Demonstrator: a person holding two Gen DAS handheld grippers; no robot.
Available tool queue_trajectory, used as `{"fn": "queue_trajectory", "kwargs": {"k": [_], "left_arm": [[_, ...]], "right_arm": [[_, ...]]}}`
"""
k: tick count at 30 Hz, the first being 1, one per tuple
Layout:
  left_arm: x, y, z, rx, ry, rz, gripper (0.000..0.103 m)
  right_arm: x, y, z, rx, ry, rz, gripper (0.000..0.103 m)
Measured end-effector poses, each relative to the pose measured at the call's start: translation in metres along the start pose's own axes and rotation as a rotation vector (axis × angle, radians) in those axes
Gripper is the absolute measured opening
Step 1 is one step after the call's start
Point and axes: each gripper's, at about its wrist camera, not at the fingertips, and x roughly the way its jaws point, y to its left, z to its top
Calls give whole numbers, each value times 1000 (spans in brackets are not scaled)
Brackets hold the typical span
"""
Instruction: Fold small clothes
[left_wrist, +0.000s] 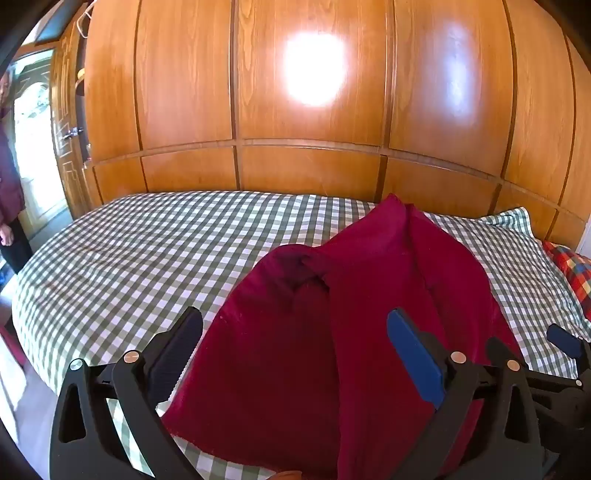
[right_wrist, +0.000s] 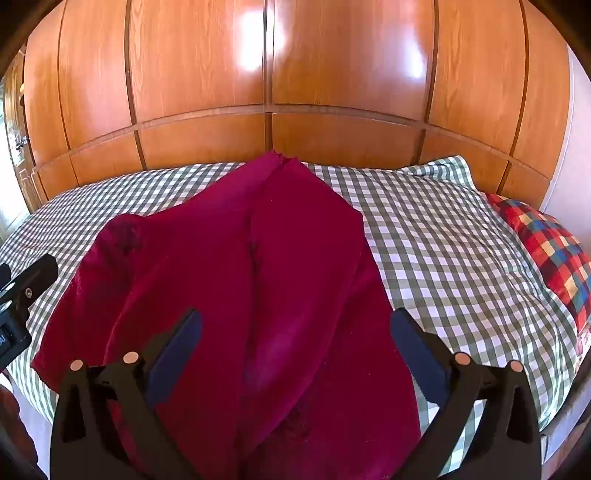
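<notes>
Item: one garment (right_wrist: 236, 280), deep crimson, soft fleecy or velvety cloth. We find it spread on the bed (right_wrist: 443, 236), over the green-and-white checked sheet, lying lengthwise from the near edge toward the far side. Its far end narrows to a point. A long crease or seam runs down the middle, and the left part is rumpled into a rounded fold. We cannot tell what kind of garment it is.

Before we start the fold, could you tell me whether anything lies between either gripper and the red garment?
Nothing visible does. The left gripper and right gripper are both open directly over the red garment, which lies on the checked bedsheet.
</notes>
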Motion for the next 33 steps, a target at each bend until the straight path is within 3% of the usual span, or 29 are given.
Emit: {"fn": "queue_trajectory", "kwargs": {"k": [8, 33], "left_arm": [[-2, 8, -6, -3, -11, -11, 99], [-13, -16, -12, 56, 11, -31, 99]], "right_arm": [[-2, -2, -3, 2, -14, -2, 101], [-8, -12, -4, 33, -2, -33, 101]]}}
